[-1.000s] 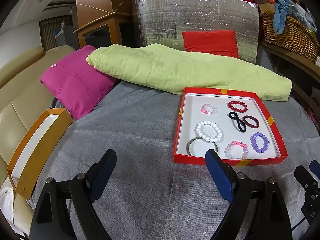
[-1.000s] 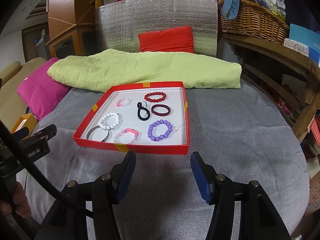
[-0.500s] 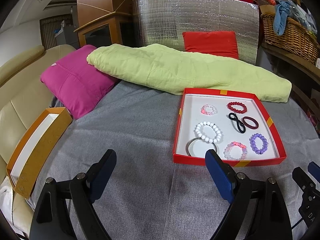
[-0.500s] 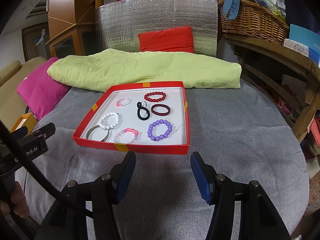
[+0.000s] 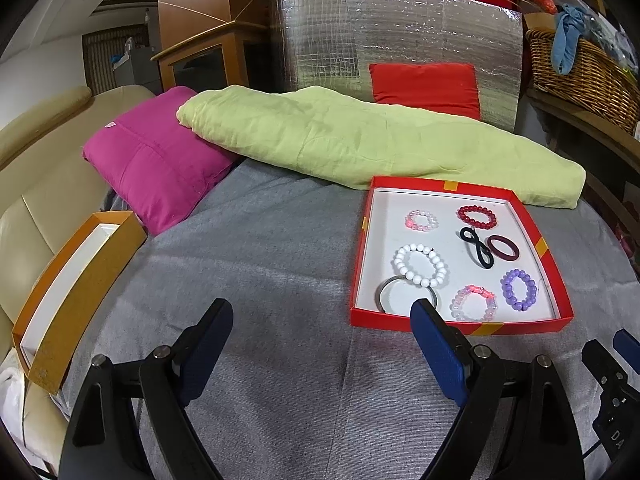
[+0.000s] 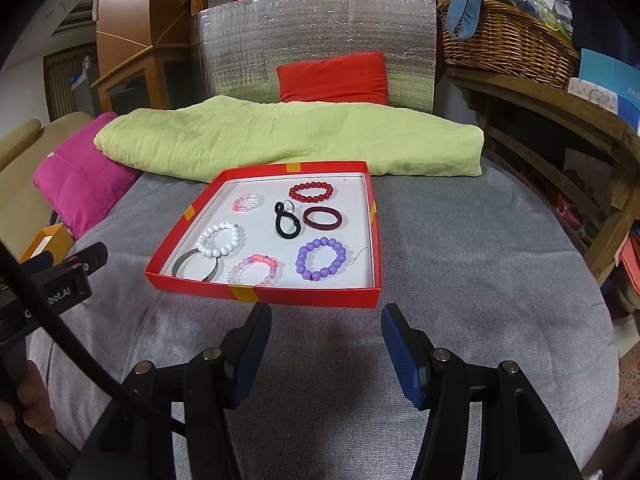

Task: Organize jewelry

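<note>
Even indoor light, soft shadows, sharp focus, strong fisheye bending, dark corners

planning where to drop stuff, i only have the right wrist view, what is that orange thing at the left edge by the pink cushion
observer: a long orange cardboard box, open on top, white inside.
operator: anything in it
observer: nothing on the strip of white floor that shows; its near wall hides the rest.
operator: left gripper holding anything
observer: no, the left gripper is wide open above the grey cloth, nothing between its fingers.
</note>
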{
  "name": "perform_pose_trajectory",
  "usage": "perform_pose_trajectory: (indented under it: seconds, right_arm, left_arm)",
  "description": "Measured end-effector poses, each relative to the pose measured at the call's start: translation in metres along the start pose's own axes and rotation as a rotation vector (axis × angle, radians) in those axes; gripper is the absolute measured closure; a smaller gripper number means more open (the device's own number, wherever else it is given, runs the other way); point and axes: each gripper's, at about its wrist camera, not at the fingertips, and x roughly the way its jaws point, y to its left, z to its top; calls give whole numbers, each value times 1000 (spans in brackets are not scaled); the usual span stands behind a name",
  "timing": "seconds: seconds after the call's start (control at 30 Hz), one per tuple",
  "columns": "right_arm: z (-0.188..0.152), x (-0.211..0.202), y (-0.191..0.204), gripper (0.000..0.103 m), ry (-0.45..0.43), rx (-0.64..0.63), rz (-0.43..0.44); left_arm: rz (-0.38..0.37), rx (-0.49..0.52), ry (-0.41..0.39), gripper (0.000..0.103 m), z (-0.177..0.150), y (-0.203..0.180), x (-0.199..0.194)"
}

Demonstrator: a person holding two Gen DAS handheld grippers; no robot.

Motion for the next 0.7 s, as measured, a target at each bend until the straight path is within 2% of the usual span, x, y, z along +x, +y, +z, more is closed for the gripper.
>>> perform_pose_trajectory:
  seconds: [0.7]
  right_arm:
    - [0,4,11,42,-5,-10,4]
  left_arm:
    - [2,-19,3,12,1,9,2]
